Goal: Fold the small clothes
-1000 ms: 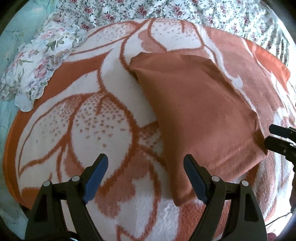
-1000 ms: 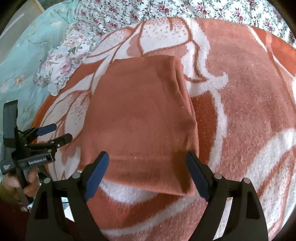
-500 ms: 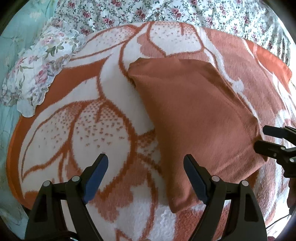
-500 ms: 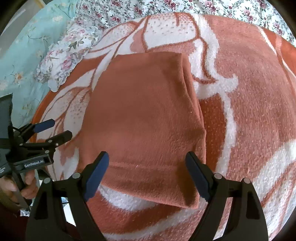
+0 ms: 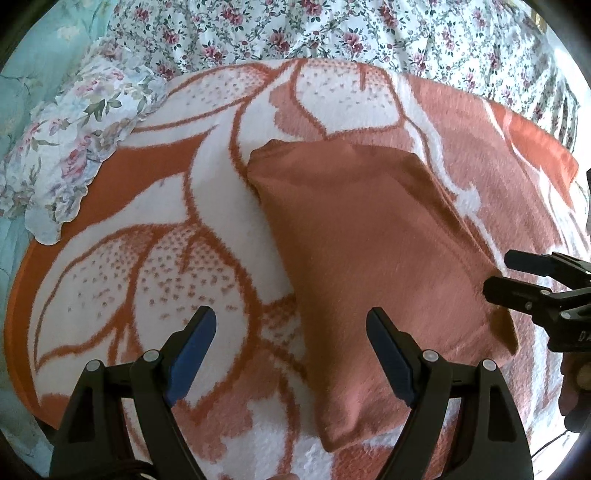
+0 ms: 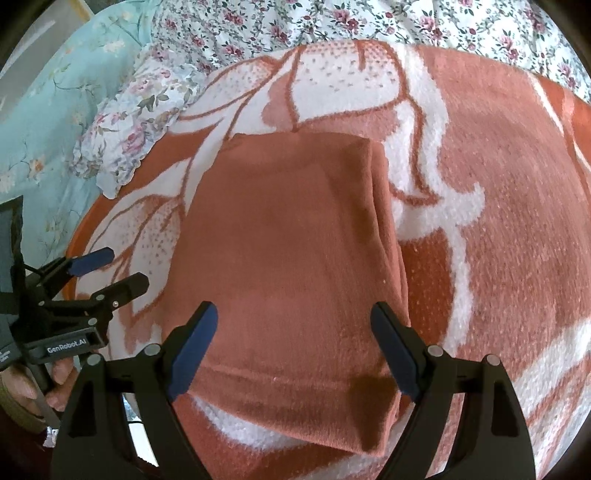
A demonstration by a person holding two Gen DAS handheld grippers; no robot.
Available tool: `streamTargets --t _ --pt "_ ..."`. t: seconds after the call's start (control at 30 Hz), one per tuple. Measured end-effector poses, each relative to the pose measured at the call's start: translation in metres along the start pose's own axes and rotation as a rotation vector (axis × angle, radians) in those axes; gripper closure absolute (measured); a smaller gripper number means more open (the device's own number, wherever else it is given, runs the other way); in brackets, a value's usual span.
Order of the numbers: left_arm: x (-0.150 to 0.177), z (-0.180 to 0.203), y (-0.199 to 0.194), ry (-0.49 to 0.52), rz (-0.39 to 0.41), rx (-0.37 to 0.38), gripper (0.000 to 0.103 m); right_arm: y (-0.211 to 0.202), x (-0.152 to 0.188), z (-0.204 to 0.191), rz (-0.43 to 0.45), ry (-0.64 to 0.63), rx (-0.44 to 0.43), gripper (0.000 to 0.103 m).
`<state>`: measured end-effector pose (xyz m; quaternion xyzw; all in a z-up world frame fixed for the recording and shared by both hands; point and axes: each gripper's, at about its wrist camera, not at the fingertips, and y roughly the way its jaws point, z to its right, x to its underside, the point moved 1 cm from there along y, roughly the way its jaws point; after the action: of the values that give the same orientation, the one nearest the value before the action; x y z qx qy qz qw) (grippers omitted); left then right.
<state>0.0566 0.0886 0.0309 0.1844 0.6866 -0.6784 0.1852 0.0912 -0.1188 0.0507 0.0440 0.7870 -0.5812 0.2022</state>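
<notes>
**Op:** Left wrist view, entry one. I see the folded rust-coloured garment [image 5: 373, 254] lying flat on the orange-and-white flower-pattern blanket [image 5: 147, 258], which I take as my landmark. The garment sits toward the middle of the blanket. My left gripper [image 5: 290, 347] hangs above the blanket's near part with its fingers wide apart, holding nothing; one blue-padded finger is over bare blanket, the other over the garment's near corner.

**Obs:** And the other tool?

**Op:** Right wrist view: my right gripper [image 6: 293, 341] is also spread wide, empty, poised over the garment's near edge [image 6: 291, 258]. I can't tell whether its fingertips touch the cloth. In the left wrist view, that same gripper's tips come in from the side at the garment's near corner, apart from each other.

**Obs:** State of the fold?

**Op:** Rectangular, with stacked layers showing along one long side in the right wrist view. A shadow falls on its near corner.

**Obs:** Surroundings?

**Op:** A floral pillow [image 6: 136, 122] overlaps the blanket's far corner; a flowered sheet [image 5: 332, 33] lies beyond the blanket's far edge; turquoise bedding [image 6: 48, 110] lies past the pillow.
</notes>
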Motion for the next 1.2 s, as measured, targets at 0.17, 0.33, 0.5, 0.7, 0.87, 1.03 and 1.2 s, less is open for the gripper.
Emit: streamTargets --t 0.17,0.33,0.5,0.7,0.87,1.03,1.2 --pt "-0.0012 0.0001 0.0044 -0.010 -0.004 0.002 0.019 0.0054 -0.0047 0.0009 -0.007 -0.005 -0.009 0.018" --pt "-0.0034 -0.0002 0.0092 -0.017 -0.009 -0.005 0.019 0.0076 -0.0049 0.0009 -0.010 -0.004 -0.010 0.018" --pt "-0.0039 0.0013 0.0094 -0.018 -0.003 -0.007 0.019 0.0094 -0.0048 -0.0009 -0.010 -0.006 -0.012 0.018" --pt "-0.0031 0.0039 0.0082 -0.003 0.010 -0.033 0.019 0.0099 -0.0054 -0.0009 -0.013 -0.011 -0.005 0.018" --pt "-0.0029 0.0039 0.0081 0.000 0.015 -0.039 0.019 0.0088 -0.0064 0.0027 -0.010 -0.012 -0.006 0.018" --pt "-0.0030 0.0041 0.0079 0.001 0.016 -0.042 0.019 0.0088 -0.0062 0.0045 -0.009 -0.012 -0.007 0.018" --pt "-0.0043 0.0049 0.0084 0.003 0.016 -0.043 0.019 0.0085 -0.0065 0.0052 -0.006 -0.010 -0.008 0.018"
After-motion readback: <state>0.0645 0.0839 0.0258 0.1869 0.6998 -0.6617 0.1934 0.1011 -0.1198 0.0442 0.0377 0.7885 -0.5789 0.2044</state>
